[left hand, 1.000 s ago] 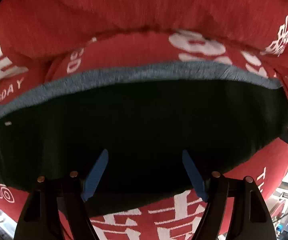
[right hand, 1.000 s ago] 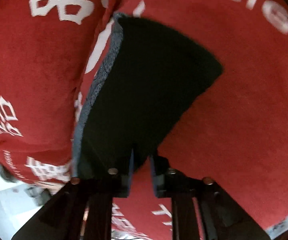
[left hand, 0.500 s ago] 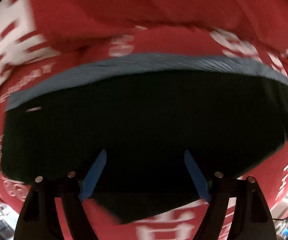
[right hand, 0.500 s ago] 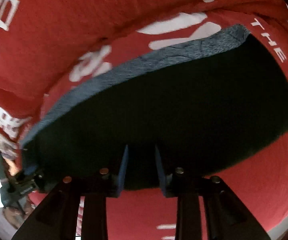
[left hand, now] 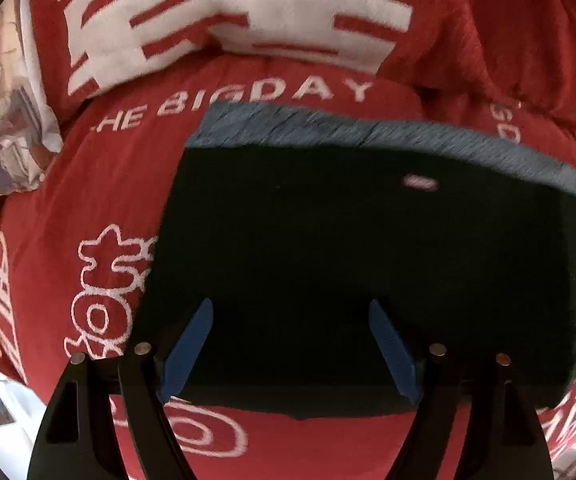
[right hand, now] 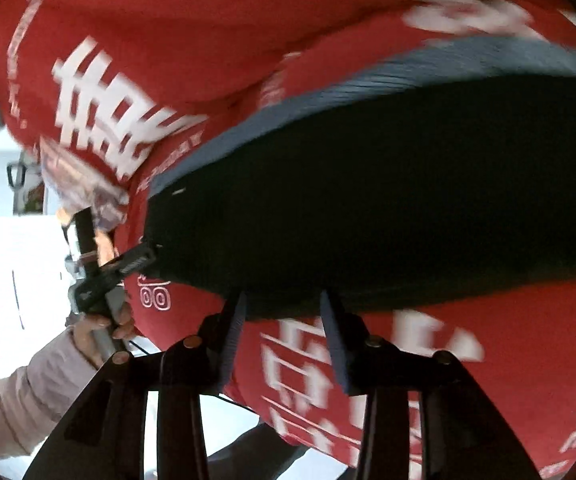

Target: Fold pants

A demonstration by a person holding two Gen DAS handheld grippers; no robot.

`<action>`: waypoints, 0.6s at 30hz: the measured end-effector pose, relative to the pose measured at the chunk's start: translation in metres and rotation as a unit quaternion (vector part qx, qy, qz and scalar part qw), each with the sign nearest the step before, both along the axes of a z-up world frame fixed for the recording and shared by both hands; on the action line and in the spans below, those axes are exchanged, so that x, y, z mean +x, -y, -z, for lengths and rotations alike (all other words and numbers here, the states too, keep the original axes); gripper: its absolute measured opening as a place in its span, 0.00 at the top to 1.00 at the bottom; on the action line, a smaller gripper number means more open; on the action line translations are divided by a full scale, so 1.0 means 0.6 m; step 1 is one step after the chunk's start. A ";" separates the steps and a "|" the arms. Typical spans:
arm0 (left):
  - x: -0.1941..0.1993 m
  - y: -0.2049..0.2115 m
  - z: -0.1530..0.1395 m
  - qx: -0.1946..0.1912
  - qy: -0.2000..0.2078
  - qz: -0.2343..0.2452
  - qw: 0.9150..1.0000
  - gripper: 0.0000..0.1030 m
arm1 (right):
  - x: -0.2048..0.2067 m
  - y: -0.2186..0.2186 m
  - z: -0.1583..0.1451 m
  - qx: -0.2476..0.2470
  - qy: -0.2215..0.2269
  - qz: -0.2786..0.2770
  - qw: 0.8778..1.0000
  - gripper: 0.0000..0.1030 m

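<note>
The dark pants (left hand: 348, 248) lie flat on a red blanket (left hand: 87, 200), with their grey-blue waistband (left hand: 368, 132) along the far edge. My left gripper (left hand: 290, 302) hovers open over the pants' near left part, nothing between its blue pads (left hand: 189, 344). In the right wrist view the pants (right hand: 388, 200) fill the middle. My right gripper (right hand: 283, 294) stands at their near edge, jaws opening, with only blanket showing between the fingers. The left gripper (right hand: 115, 268) shows there at the pants' left corner, held by a hand.
The blanket (right hand: 488, 340) has white characters and bunches into a raised fold (left hand: 247, 12) behind the pants. Patterned cloth (left hand: 11, 120) sits at the far left. A pale sleeve (right hand: 27, 392) and white floor (right hand: 15, 260) lie beyond the blanket's left edge.
Both views have swept sideways across the pants; the left end of the pants is now in the left view. The right jaws have widened and the right view has rolled.
</note>
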State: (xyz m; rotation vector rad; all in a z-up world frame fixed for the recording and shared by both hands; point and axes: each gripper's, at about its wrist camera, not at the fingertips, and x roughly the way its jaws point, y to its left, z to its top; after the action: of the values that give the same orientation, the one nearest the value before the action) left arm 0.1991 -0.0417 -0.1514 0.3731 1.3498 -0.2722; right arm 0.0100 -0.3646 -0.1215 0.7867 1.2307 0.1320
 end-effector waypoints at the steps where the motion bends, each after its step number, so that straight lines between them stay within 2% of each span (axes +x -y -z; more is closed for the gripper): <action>1: -0.001 -0.012 0.004 -0.005 0.003 0.006 1.000 0.21 | 0.042 -0.028 -0.013 -0.015 0.009 -0.023 1.000 0.58; 3: -0.003 -0.025 0.005 -0.027 0.005 0.008 1.000 0.21 | 0.125 -0.080 -0.038 -0.040 0.028 -0.071 0.996 0.58; 6: -0.009 -0.029 0.006 -0.043 0.013 0.014 0.999 0.21 | 0.244 -0.163 -0.054 -0.075 0.048 -0.153 0.984 0.58; 11: -0.026 -0.045 0.001 -0.068 0.036 0.018 0.997 0.21 | 0.419 -0.309 -0.020 -0.112 0.041 -0.274 0.954 0.58; 15: -0.034 -0.050 0.000 -0.074 0.063 0.020 0.995 0.21 | 0.488 -0.379 0.025 -0.138 0.026 -0.321 0.937 0.58; 18: -0.039 -0.051 -0.003 -0.081 0.066 0.012 0.994 0.21 | 0.523 -0.402 0.059 -0.152 0.012 -0.328 0.932 0.58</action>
State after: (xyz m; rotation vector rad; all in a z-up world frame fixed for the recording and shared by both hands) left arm 0.1756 -0.0112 -0.1496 0.2665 1.1858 -0.3697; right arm 0.3236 -0.1232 -0.1571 0.0816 1.4101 0.4818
